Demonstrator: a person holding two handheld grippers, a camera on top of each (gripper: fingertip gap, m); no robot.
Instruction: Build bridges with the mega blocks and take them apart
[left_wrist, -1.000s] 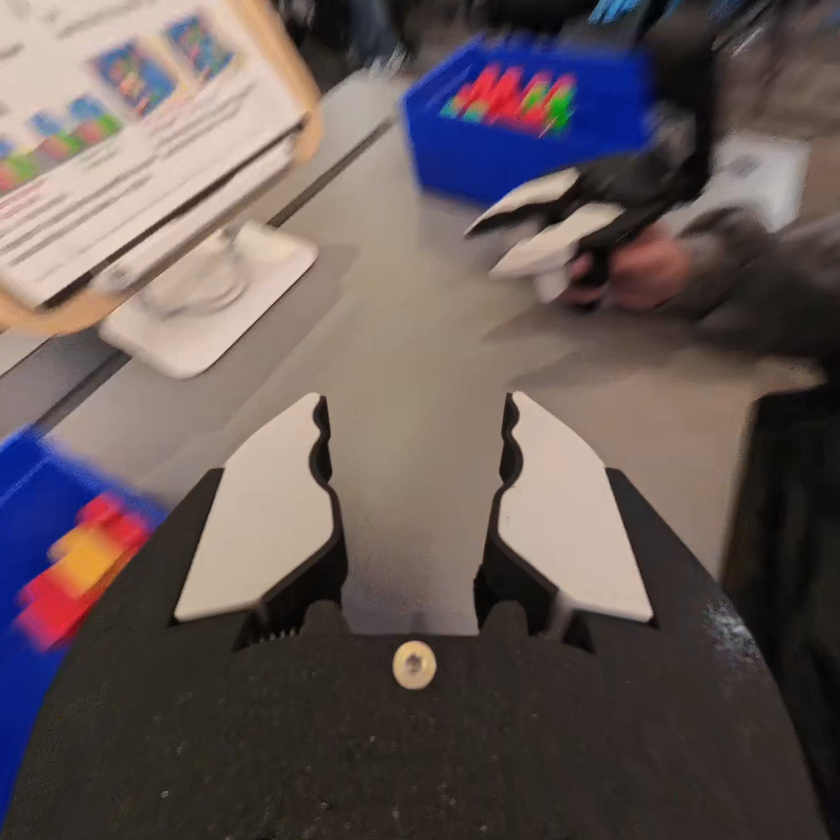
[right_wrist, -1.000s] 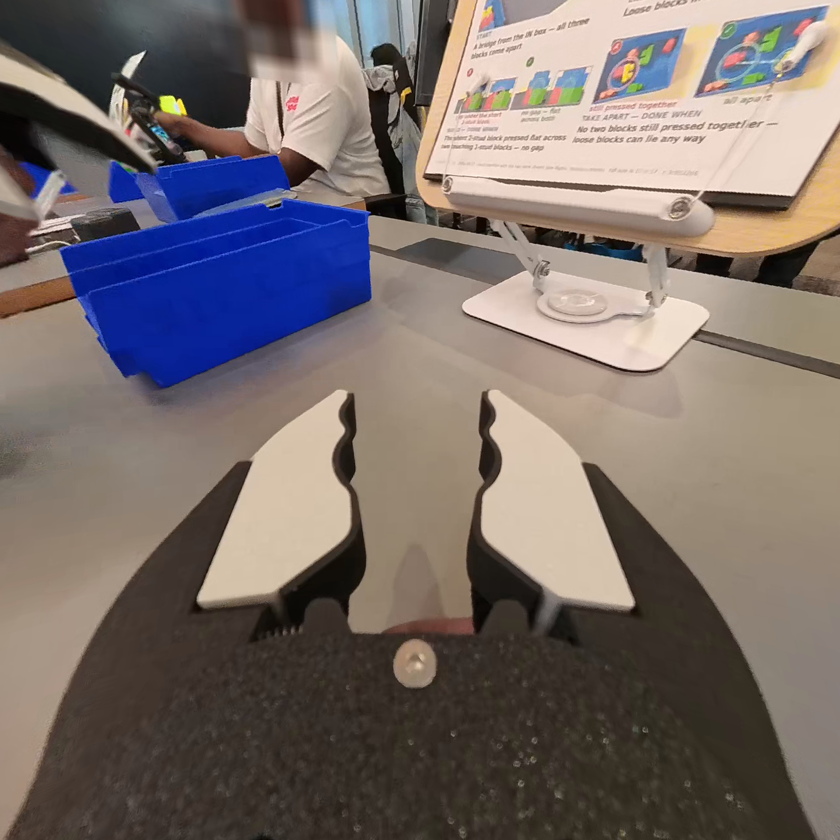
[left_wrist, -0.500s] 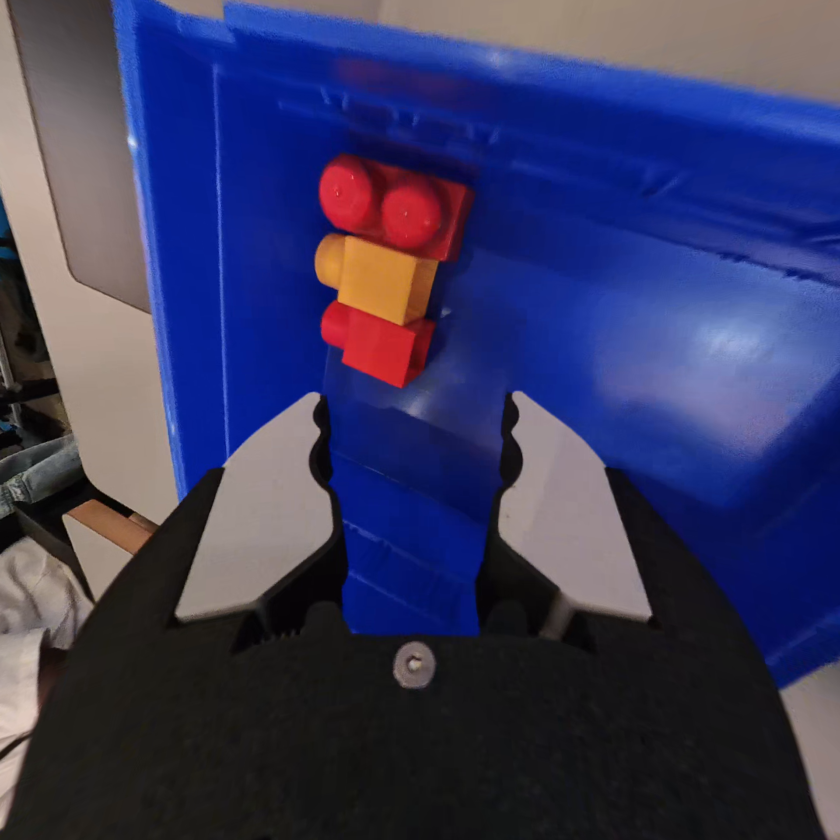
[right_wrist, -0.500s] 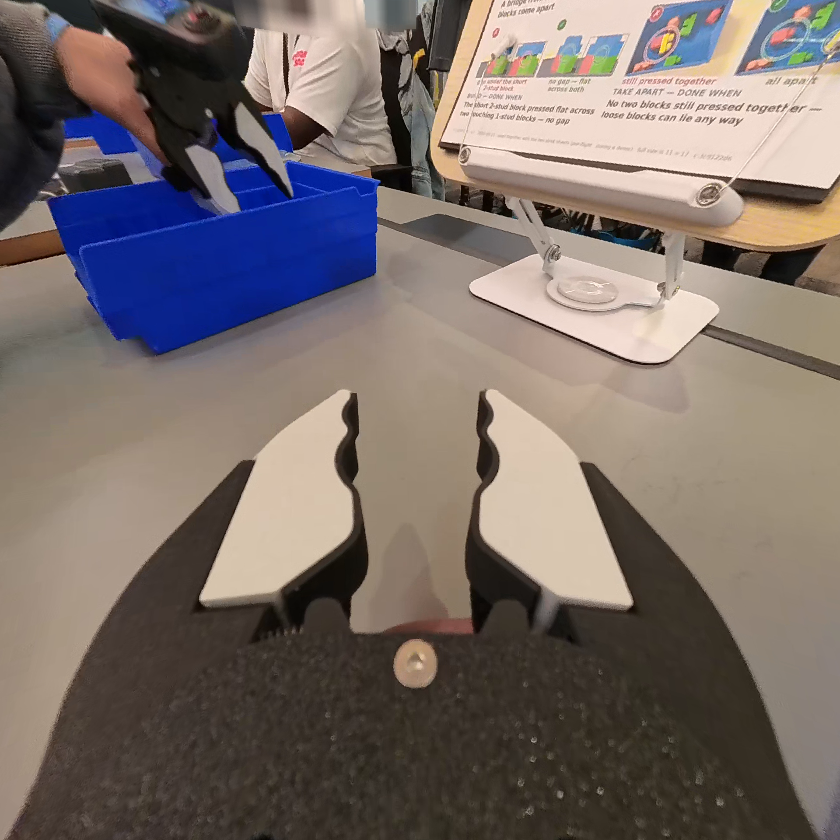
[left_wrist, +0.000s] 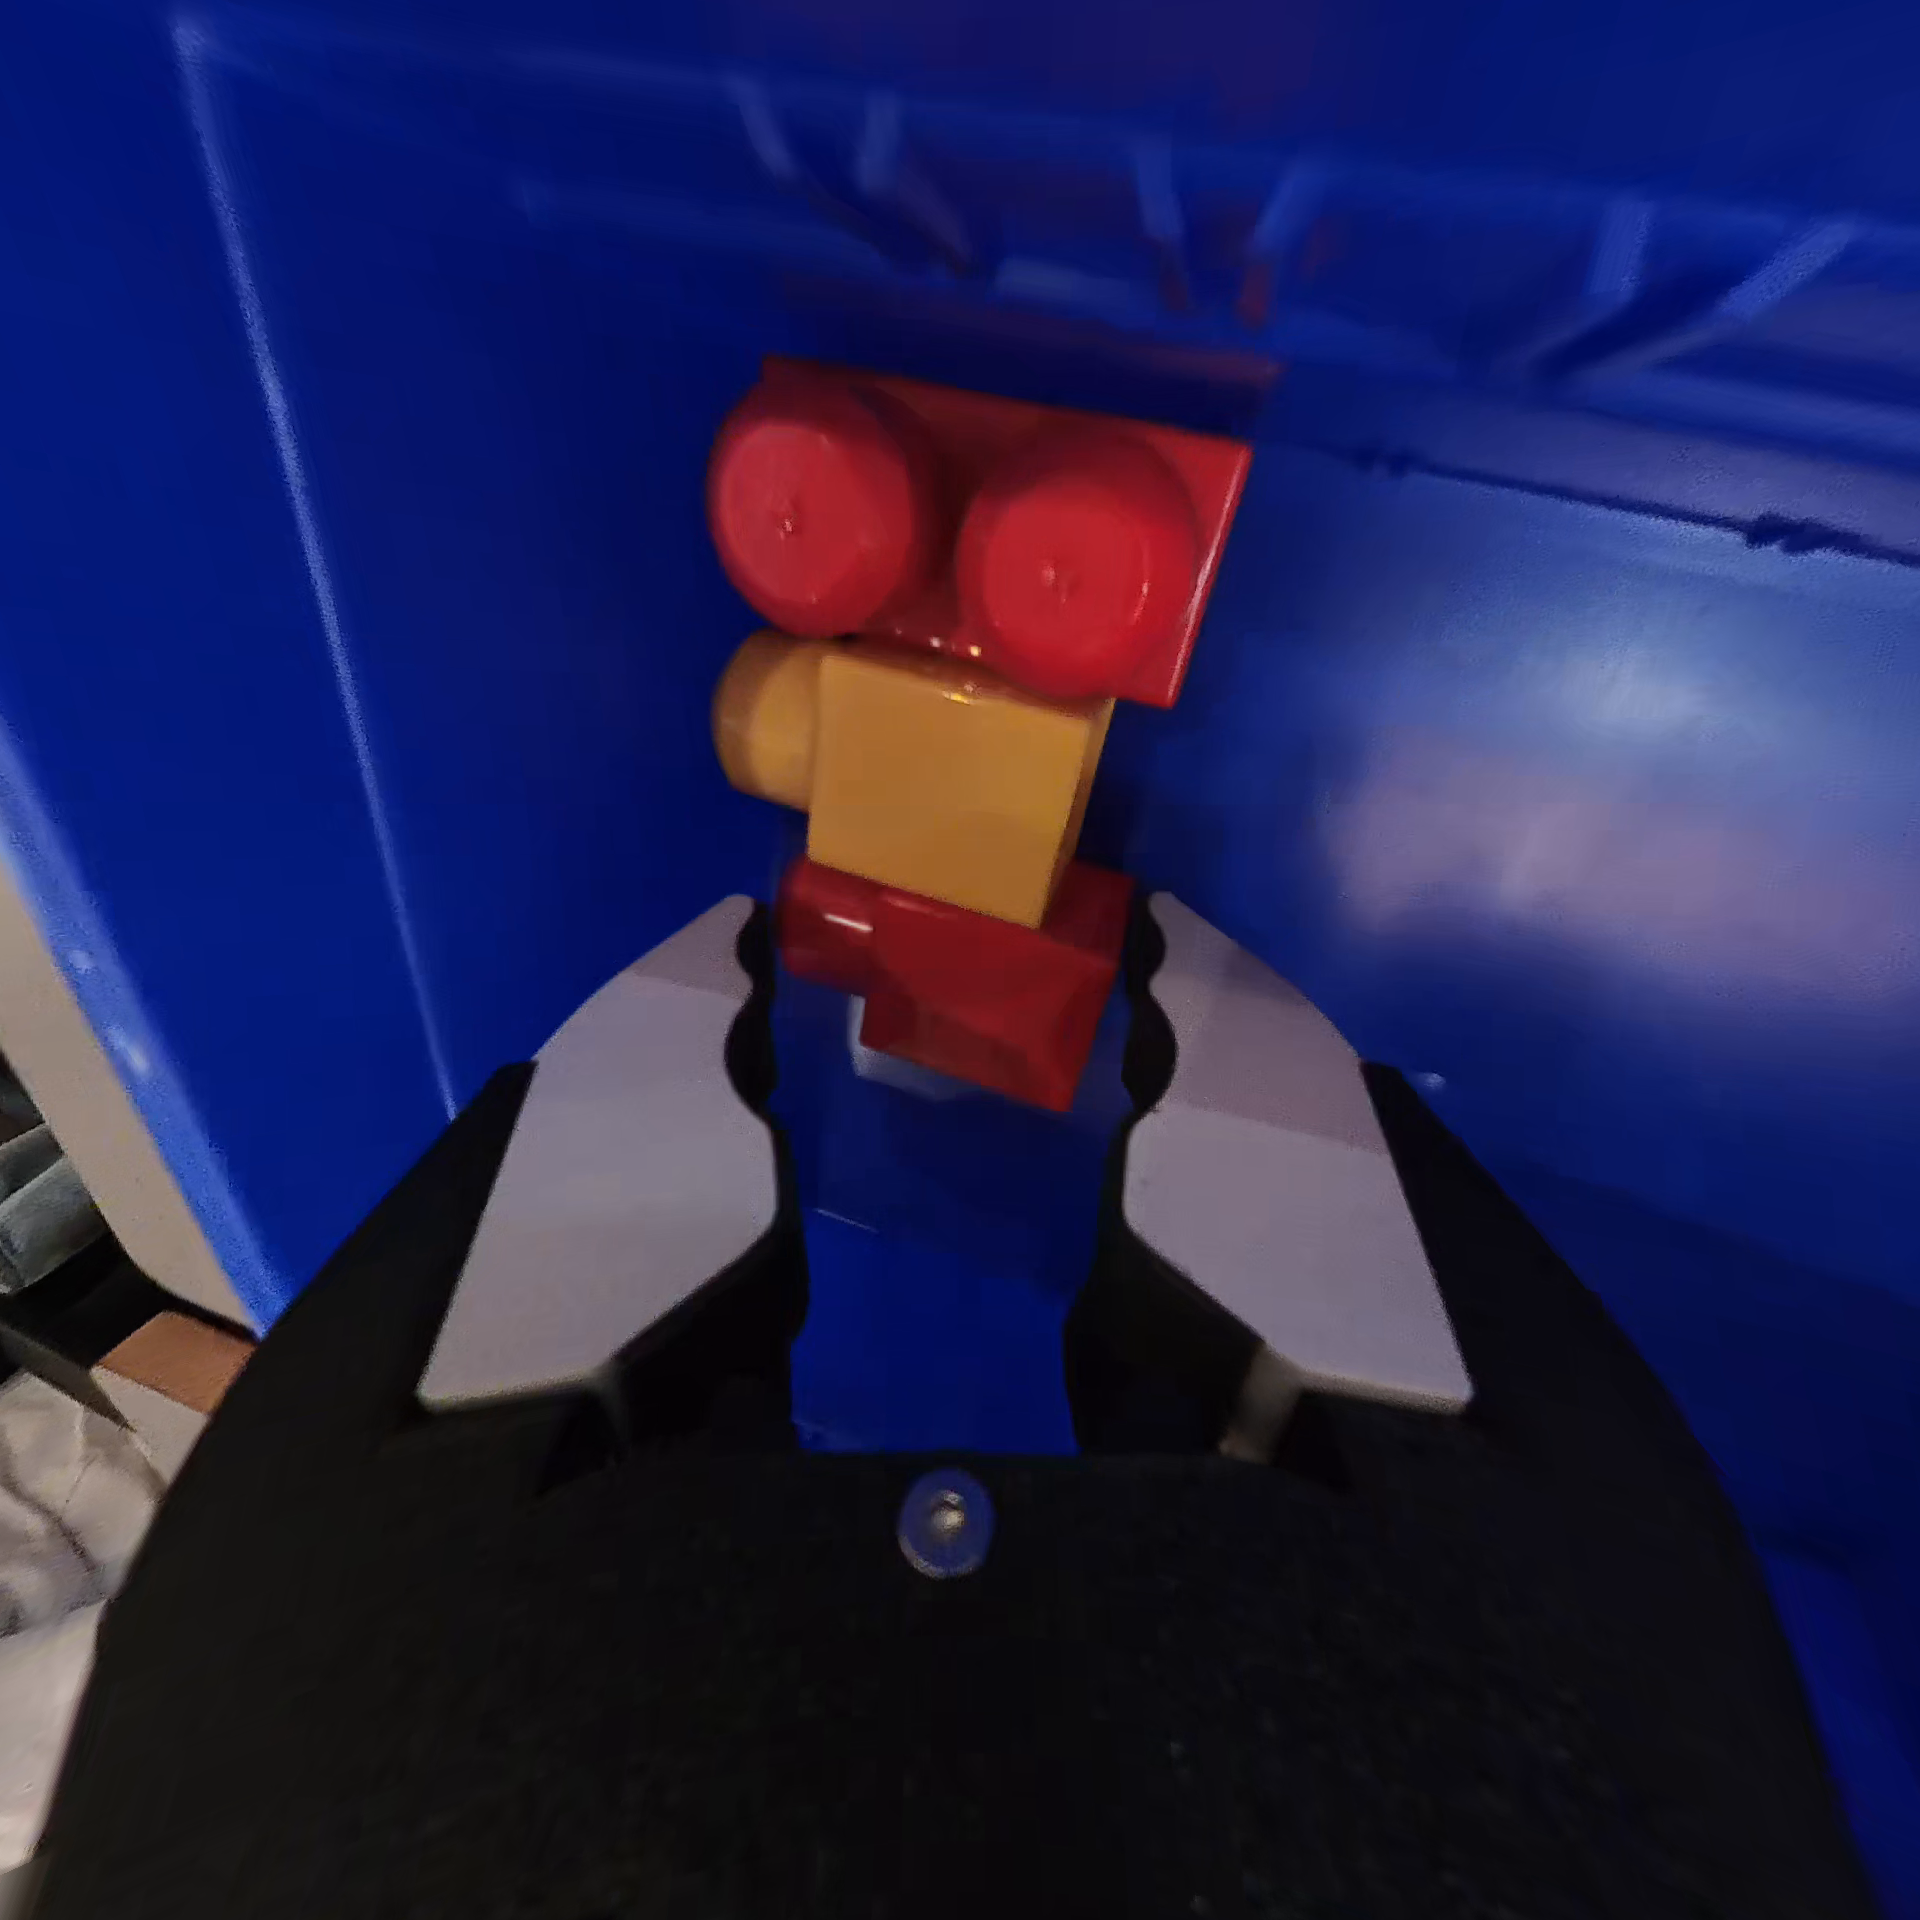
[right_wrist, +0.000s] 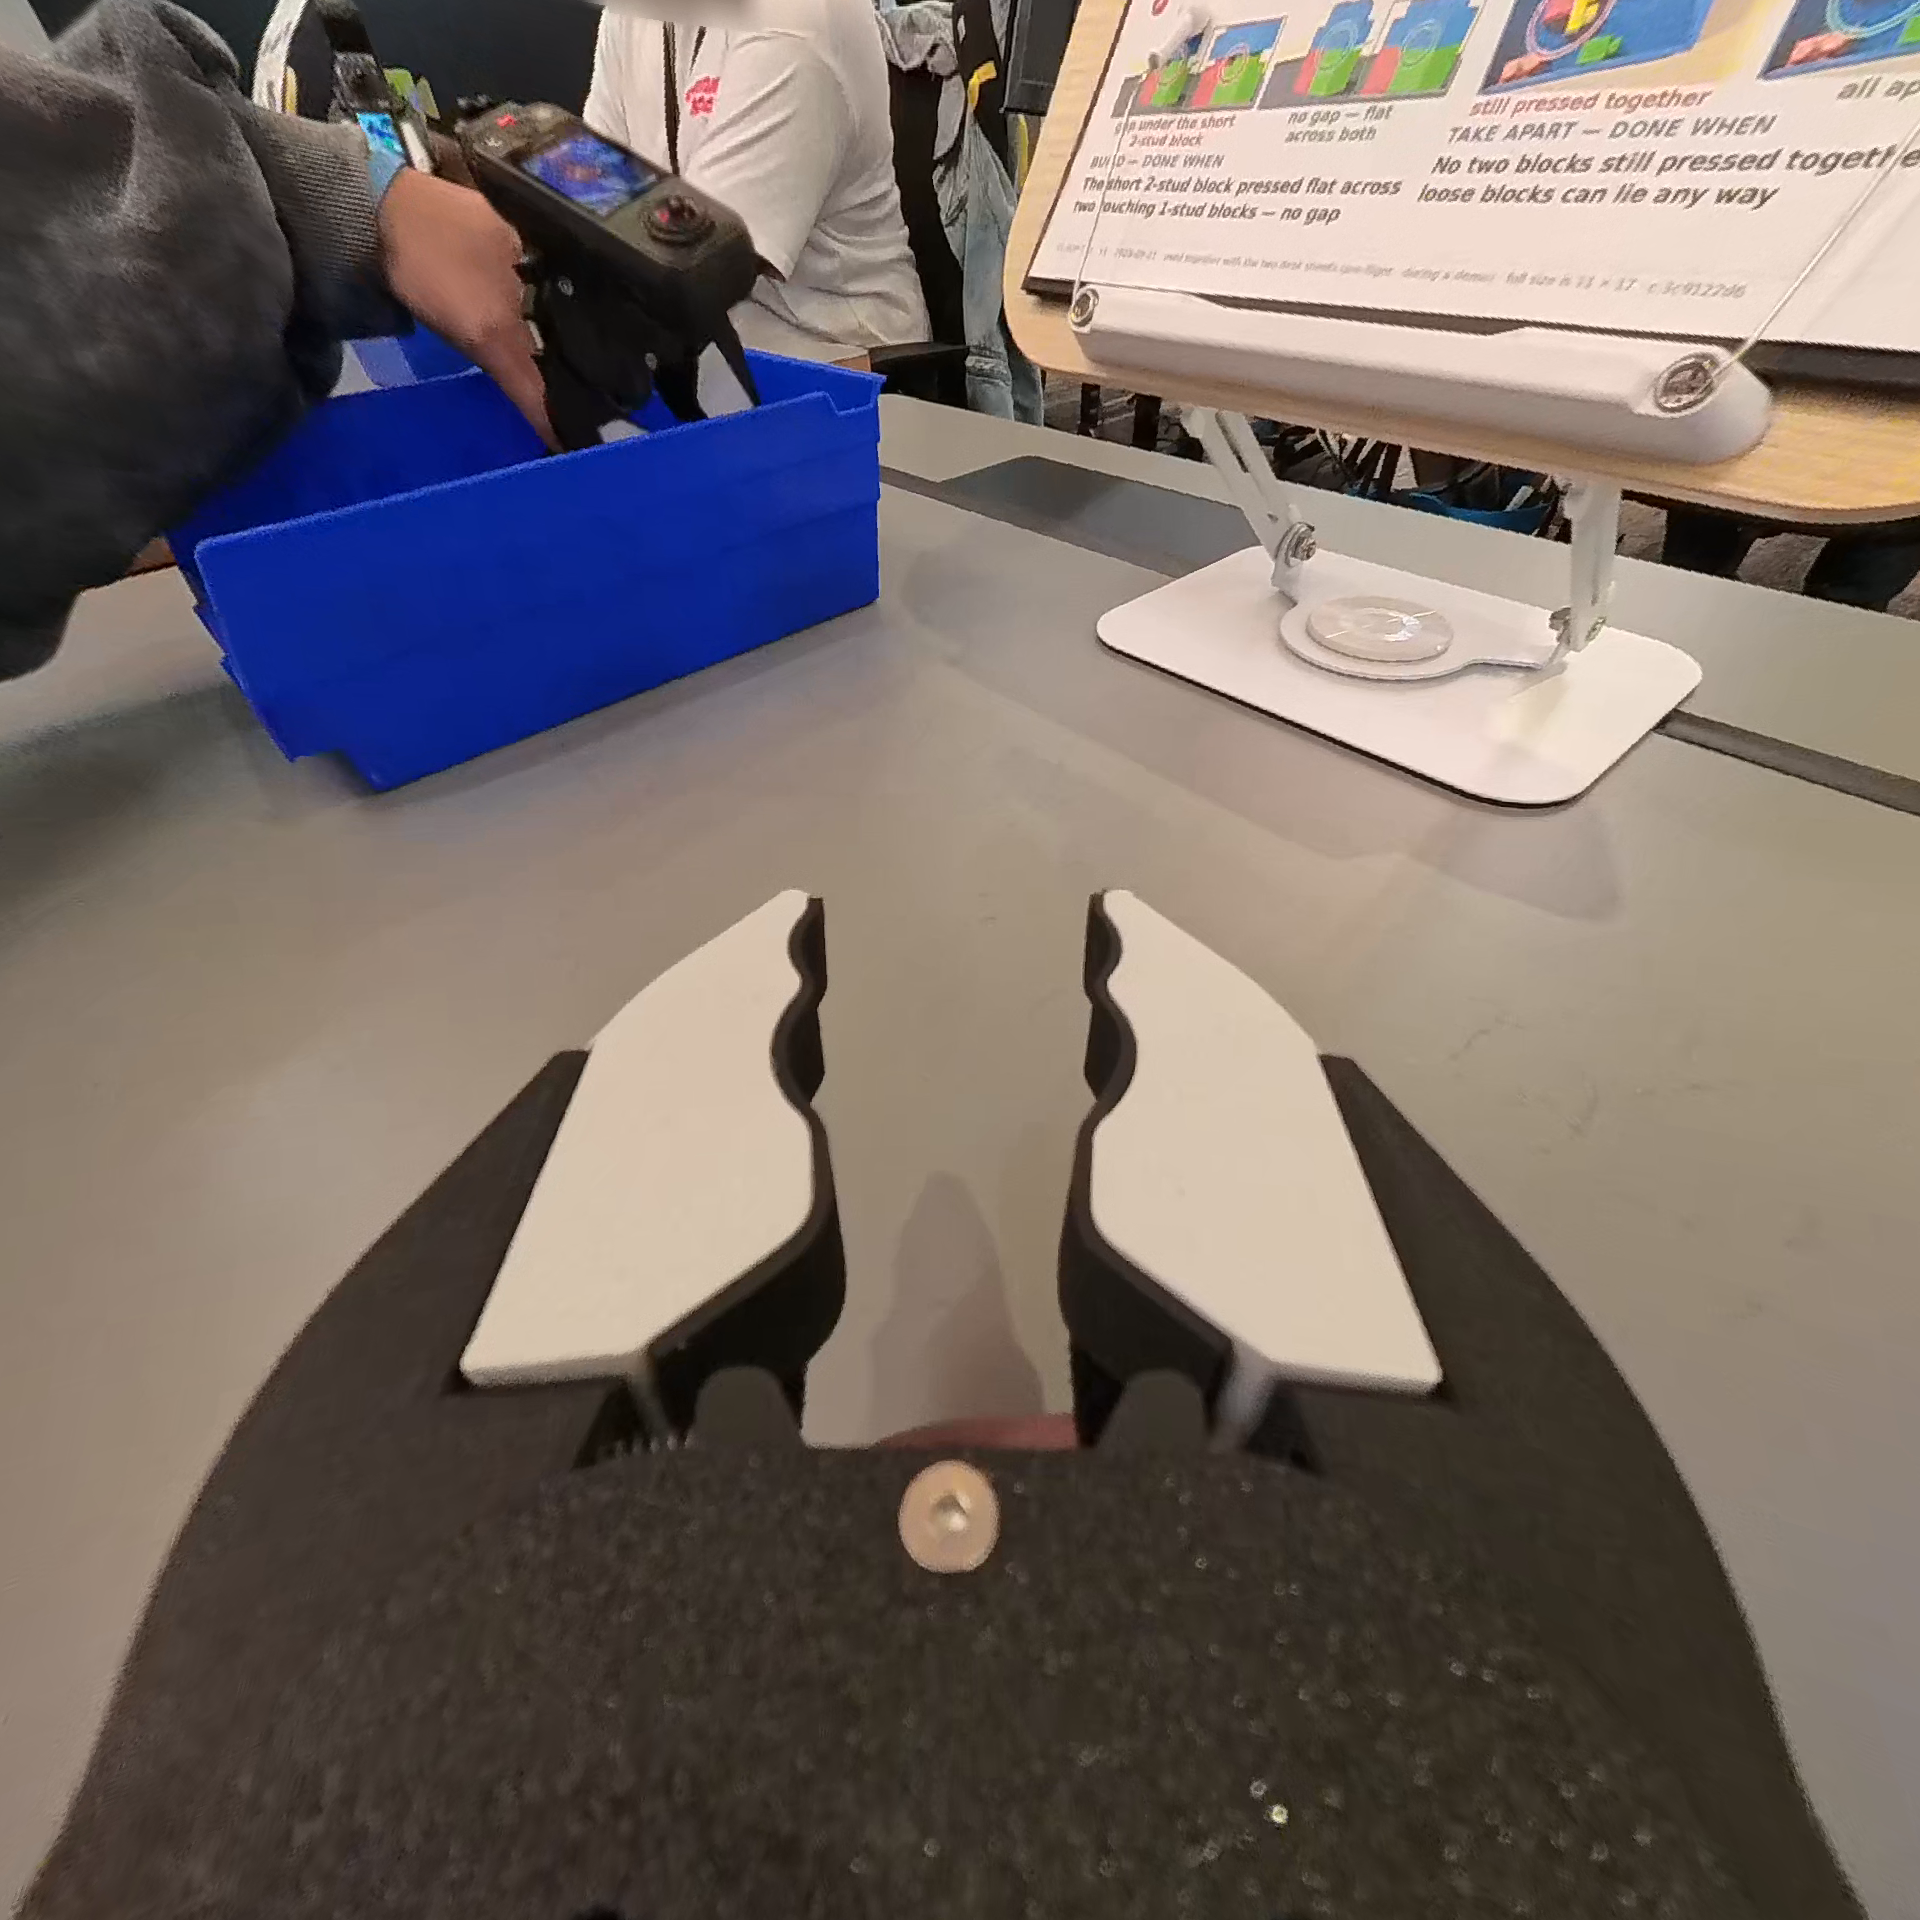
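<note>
My left gripper (left_wrist: 940, 956) was inside the blue bin (left_wrist: 1558, 727), fingers spread, straddling the small red block (left_wrist: 977, 987) without visible contact. It lay joined below a yellow block (left_wrist: 945, 790) and a two-stud red block (left_wrist: 977, 530). Judged step: fetching the bridge. Next: close squarely. My right gripper (right_wrist: 951, 935) hung spread and empty over the table (right_wrist: 1039, 779).
</note>
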